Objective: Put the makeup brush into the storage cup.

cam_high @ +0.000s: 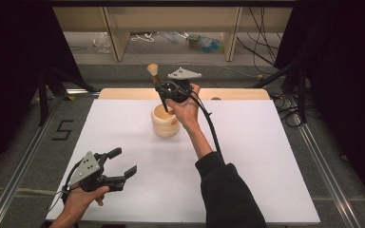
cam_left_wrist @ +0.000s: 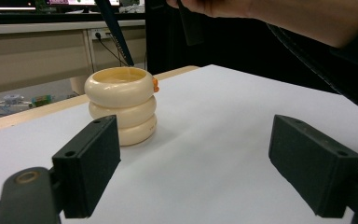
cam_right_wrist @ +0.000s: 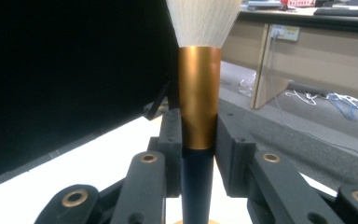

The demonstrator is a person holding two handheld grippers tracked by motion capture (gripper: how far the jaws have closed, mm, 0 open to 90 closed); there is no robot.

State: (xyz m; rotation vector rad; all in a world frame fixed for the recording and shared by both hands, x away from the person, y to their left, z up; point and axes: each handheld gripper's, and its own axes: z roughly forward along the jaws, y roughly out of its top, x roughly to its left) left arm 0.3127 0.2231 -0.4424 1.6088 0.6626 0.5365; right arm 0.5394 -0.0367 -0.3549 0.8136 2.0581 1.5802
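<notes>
You had the high view looking down over the worktop [cam_high: 123,128]; both gripper views sat low and close, the left sharing the ringed cup [cam_left_wrist: 121,105]

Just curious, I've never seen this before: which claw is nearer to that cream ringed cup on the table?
The right. The right claw hangs just above the cup, gripping a brush over it. The left claw sits open, well away near the table's front edge.

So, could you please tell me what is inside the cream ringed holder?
The brush's dark handle end dips into the holder, held by the right tool. The holder's bottom is hidden by its wall.
</notes>
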